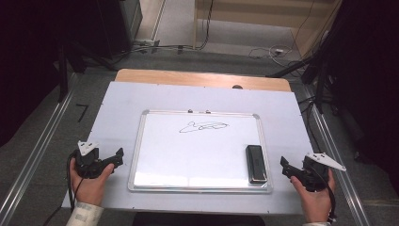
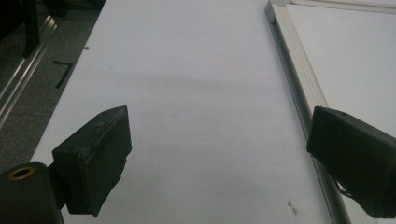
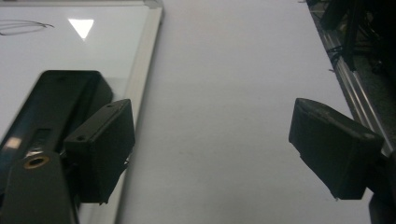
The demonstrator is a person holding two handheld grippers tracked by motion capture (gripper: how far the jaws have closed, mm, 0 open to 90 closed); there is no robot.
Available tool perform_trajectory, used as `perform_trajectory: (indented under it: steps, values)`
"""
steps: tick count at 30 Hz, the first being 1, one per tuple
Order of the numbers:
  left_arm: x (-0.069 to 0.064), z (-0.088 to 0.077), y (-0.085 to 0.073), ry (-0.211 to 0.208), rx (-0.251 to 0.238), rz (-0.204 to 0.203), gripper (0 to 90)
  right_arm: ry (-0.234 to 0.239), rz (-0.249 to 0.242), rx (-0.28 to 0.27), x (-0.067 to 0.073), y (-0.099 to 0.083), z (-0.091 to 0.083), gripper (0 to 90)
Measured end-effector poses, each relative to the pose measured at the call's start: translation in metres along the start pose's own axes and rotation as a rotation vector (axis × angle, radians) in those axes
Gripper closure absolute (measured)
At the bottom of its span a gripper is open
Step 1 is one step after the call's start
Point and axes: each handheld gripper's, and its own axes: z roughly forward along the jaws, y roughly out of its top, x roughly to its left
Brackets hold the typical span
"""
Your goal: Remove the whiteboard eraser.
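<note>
White sheeting covers most of the surface (image 1: 117,122), with a strip of bare wood showing along its far edge. Largest of the things on it is a whiteboard (image 1: 202,155) with a silvery metal frame, lying flat in the middle; in the left gripper view its frame runs up the right side (image 2: 299,79), and in the right gripper view it runs up the left (image 3: 140,79). A thin black scribble (image 1: 203,126) sits on the board's far half, near the top edge. A black eraser (image 1: 256,163) lies on the board at its near right corner, long side parallel to the right frame and just inside it; in the right gripper view it appears dark and glossy behind the near jaw (image 3: 60,102). The left tongs (image 1: 120,155) are held by the person's left hand (image 1: 89,181) just beside the board's left frame, jaws spread wide apart over bare white sheeting and grasping nothing (image 2: 217,154). The right tongs (image 1: 284,165) are held by the right hand (image 1: 313,195) just off the board's right frame, near the eraser but apart from it, jaws likewise released and empty (image 3: 210,140). A grey three-cornered plate tops each gripper, and a black cable trails from each toward the person.
</note>
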Motion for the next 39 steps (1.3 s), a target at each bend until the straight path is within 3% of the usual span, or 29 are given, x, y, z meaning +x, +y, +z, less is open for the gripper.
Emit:
perform_trajectory:
  steps: [10, 22, 32, 39]
  values:
    - [0.0, 0.0, 0.0, -0.001, 0.0, 0.003, 7.0, 0.037, -0.029, 0.007, 0.034, 0.006, 0.002, 17.5]
    - [-0.001, 0.0, 0.0, -0.001, -0.001, 0.005, 7.0, 0.077, -0.063, 0.049, 0.071, 0.011, 0.022, 21.3]
    - [-0.001, 0.0, 0.0, -0.004, 0.0, 0.004, 7.0, 0.029, -0.066, 0.108, 0.099, 0.012, 0.048, 25.9]
    - [0.0, 0.0, 0.0, -0.006, 0.0, 0.004, 7.0, -0.004, -0.052, 0.136, 0.106, 0.011, 0.057, 30.6]
